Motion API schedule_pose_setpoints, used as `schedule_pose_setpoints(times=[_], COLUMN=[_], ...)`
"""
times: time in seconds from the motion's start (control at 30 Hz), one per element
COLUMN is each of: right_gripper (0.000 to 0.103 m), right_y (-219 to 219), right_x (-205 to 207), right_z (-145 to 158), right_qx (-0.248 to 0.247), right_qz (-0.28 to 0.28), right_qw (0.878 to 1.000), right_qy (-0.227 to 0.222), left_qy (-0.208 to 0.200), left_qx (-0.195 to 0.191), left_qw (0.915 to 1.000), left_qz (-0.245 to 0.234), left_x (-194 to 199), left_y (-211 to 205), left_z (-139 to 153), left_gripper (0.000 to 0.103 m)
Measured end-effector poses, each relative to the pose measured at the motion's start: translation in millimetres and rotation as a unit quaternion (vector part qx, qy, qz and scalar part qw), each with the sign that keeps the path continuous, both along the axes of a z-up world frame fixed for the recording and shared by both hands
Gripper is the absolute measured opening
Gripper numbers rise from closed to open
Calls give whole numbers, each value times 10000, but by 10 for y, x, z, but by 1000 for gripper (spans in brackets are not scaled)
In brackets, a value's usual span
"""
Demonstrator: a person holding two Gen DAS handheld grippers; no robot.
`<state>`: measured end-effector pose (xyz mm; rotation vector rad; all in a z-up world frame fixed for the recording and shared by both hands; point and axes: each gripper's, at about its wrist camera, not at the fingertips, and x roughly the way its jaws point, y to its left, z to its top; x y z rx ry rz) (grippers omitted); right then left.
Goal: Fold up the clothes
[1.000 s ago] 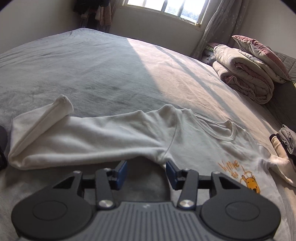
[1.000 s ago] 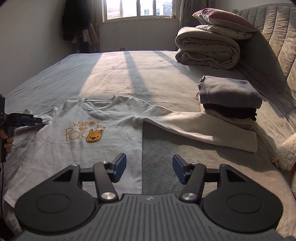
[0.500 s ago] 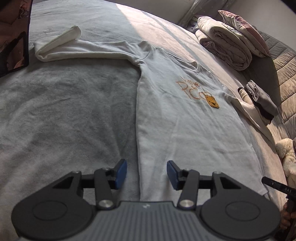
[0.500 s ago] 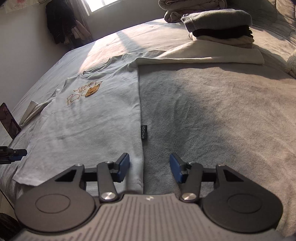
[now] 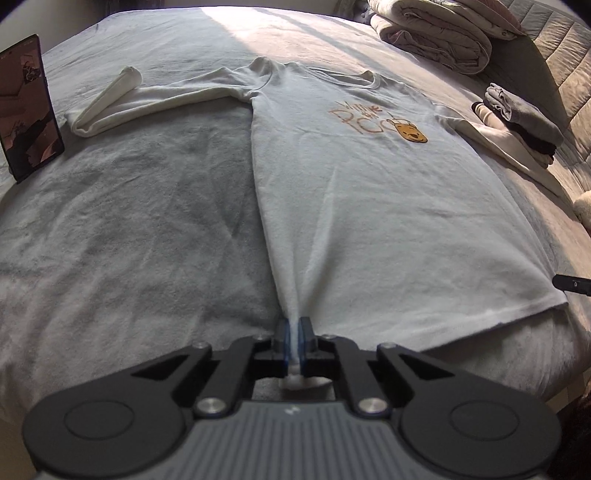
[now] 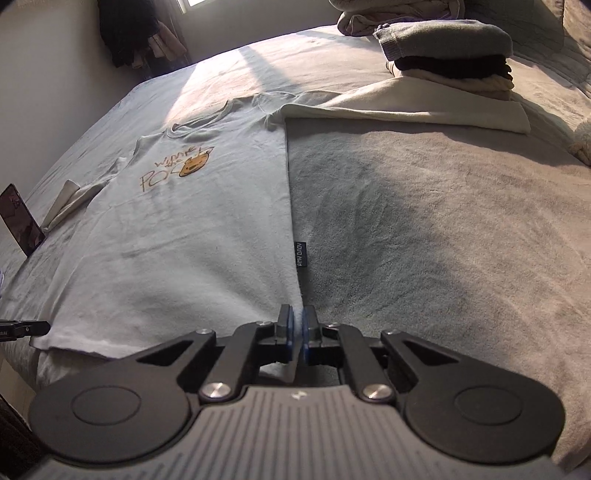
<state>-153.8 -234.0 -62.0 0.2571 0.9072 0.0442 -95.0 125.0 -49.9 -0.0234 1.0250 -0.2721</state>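
Observation:
A white long-sleeved shirt (image 5: 369,192) with an orange bear print lies flat, face up, on the grey bed; it also shows in the right wrist view (image 6: 192,236). My left gripper (image 5: 294,332) is shut on the shirt's bottom left hem corner, and the cloth pulls into a ridge toward it. My right gripper (image 6: 296,325) is shut on the bottom right hem corner, just below a small black side label (image 6: 300,254). Both sleeves lie spread outward; the left cuff (image 5: 122,79) is folded back.
A phone (image 5: 27,107) stands propped at the bed's left edge. A stack of folded clothes (image 6: 450,55) sits on the right, touching the right sleeve. A folded quilt (image 5: 436,29) lies at the head. The bed's near edge is just under the hem.
Both grippers dropped to the shirt's bottom hem and closed on its two corners. One second ago they were open near the armpits.

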Motion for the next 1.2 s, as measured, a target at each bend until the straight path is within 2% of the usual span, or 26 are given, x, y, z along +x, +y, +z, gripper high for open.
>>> schedule_pose_setpoints(times=[0.03, 0.07, 0.1, 0.13, 0.17, 0.2, 0.27, 0.33, 0.43, 0.57, 0.63, 0.83, 0.97, 1.1, 1.2], right_gripper=[6, 7, 15, 23, 29, 37, 43, 43, 45, 50, 55, 55, 55, 59, 59], right_y=[20, 33, 39, 48, 75, 115, 218, 308, 436, 655, 797, 1104, 1255, 1287, 1277], right_x=[18, 25, 35, 47, 65, 90, 166, 285, 527, 904, 1125, 1714, 2144, 2481, 2642], right_z=[-29, -18, 17, 53, 97, 143, 250, 349, 475, 601, 653, 612, 568, 443, 261], right_qx=[-86, -126, -117, -119, -234, -356, -590, -629, -366, -5, 133, 155, 69, 432, 458], right_qz=[14, -18, -75, -128, -140, -103, 14, 136, 285, 511, 653, 914, 1015, 888, 753], right_qw=[10000, 9999, 9999, 9998, 9996, 9993, 9982, 9977, 9986, 9982, 9971, 9948, 9931, 9912, 9905], right_qy=[39, 34, 26, 18, 4, -41, -134, -200, -273, -316, -359, -427, -587, -882, -1059], left_qy=[10, -4, -119, -235, -356, -473, -593, -659, -815, -1001, -1139, -1436, -1599, -1791, -1810], left_qx=[-48, -86, -79, -67, -35, 20, 72, 68, 212, 614, 904, 1527, 1711, 2059, 2293], left_qw=[10000, 9998, 9994, 9987, 9978, 9963, 9921, 9882, 9821, 9732, 9672, 9503, 9427, 9336, 9295], left_qz=[75, 162, 308, 447, 559, 715, 1100, 1379, 1687, 1978, 2084, 2300, 2377, 2323, 2250], left_x=[21, 44, 74, 106, 149, 219, 409, 580, 859, 1235, 1446, 2004, 2274, 2477, 2612], left_y=[11, 25, 51, 77, 108, 149, 264, 368, 497, 615, 660, 716, 774, 768, 756], left_z=[31, 63, 103, 140, 169, 199, 235, 256, 271, 251, 221, 107, 15, -47, -74], left_gripper=[11, 20, 40, 50, 55, 55, 55, 55, 56, 59, 59, 61, 61, 61, 61])
